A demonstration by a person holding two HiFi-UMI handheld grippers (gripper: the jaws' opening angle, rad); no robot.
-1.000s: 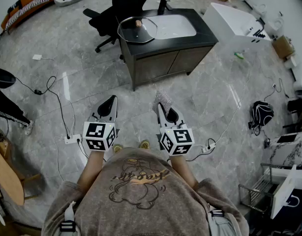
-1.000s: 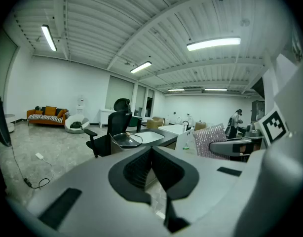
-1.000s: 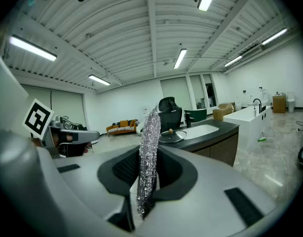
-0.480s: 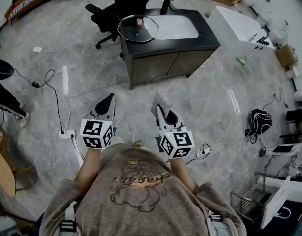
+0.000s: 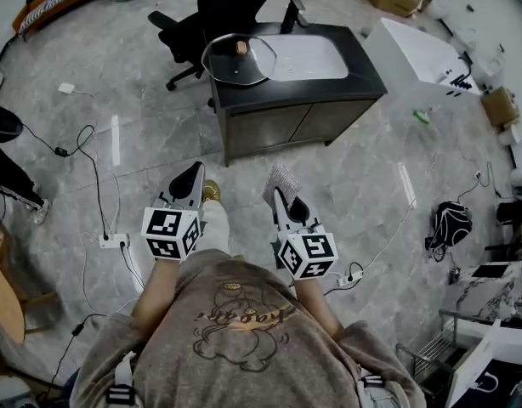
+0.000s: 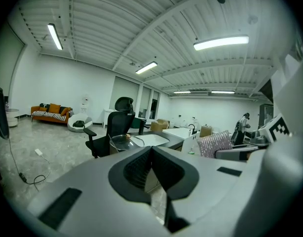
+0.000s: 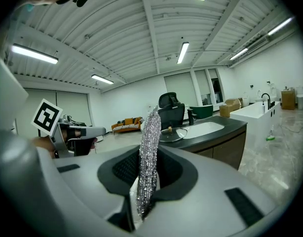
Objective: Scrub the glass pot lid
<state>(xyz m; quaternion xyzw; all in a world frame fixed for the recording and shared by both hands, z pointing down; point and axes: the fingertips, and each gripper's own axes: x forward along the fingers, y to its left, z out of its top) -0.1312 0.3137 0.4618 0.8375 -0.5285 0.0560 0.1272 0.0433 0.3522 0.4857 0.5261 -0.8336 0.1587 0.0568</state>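
The glass pot lid (image 5: pixel 237 59) with a brown knob lies on the left end of a dark sink cabinet (image 5: pixel 286 109), well ahead of both grippers; it also shows as the lid (image 6: pixel 123 140) and the lid (image 7: pixel 172 135) in the gripper views. My right gripper (image 5: pixel 282 187) is shut on a silver scrubbing cloth (image 5: pixel 283 177), which stands upright between its jaws as a glittery strip (image 7: pixel 149 157). My left gripper (image 5: pixel 190 179) is shut with nothing in it, held level beside the right one over the floor.
A white basin (image 5: pixel 307 57) with a black tap (image 5: pixel 291 13) fills the cabinet top. A black office chair (image 5: pixel 214 11) stands behind it, a white cabinet (image 5: pixel 418 45) to its right. Cables and a power strip (image 5: pixel 111 241) lie on the marble floor at left.
The person has stepped forward: the sink cabinet and lid sit slightly nearer in the head view, and a foot now shows between the grippers. Both grippers keep their pose.
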